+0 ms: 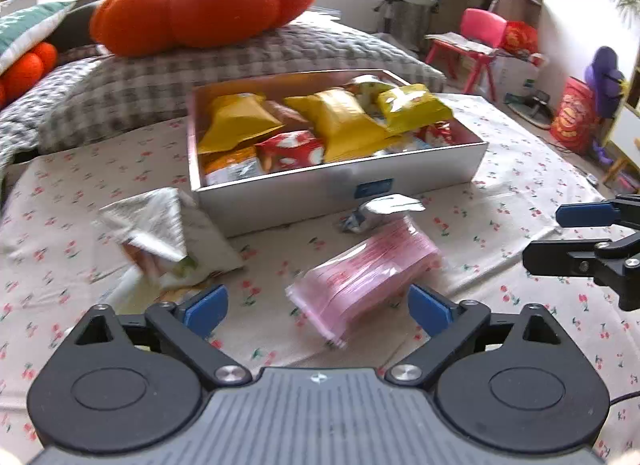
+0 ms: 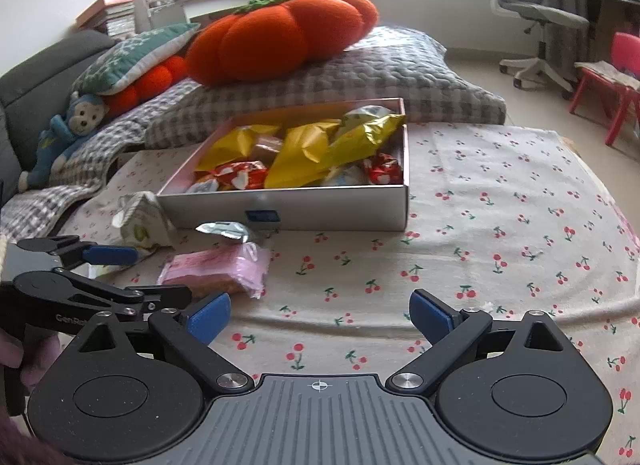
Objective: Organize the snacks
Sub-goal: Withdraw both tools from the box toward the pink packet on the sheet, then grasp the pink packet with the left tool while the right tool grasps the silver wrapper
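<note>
A shallow white box (image 1: pixel 340 191) (image 2: pixel 320 213) on the cherry-print cloth holds several yellow and red snack bags. In front of it lie a pink wafer packet (image 1: pixel 364 273) (image 2: pixel 216 269), a small silver packet (image 1: pixel 384 211) (image 2: pixel 224 231) and a white and green bag (image 1: pixel 160 233) (image 2: pixel 142 221). My left gripper (image 1: pixel 318 309) (image 2: pixel 148 273) is open and low over the cloth. The pink packet lies between its blue pads (image 1: pixel 430 311), close to the right one; I see no squeeze. My right gripper (image 2: pixel 320 315) (image 1: pixel 542 237) is open over bare cloth, right of the packet, with nothing in it.
Behind the box are a grey checked blanket (image 1: pixel 240 65) and an orange pumpkin cushion (image 1: pixel 208 5). A blue monkey toy (image 2: pixel 68 129) sits at the far left. Off the table to the right stand an office chair (image 2: pixel 536 13) and a red stool (image 1: pixel 468 49). A hand (image 2: pixel 36 357) holds the left gripper.
</note>
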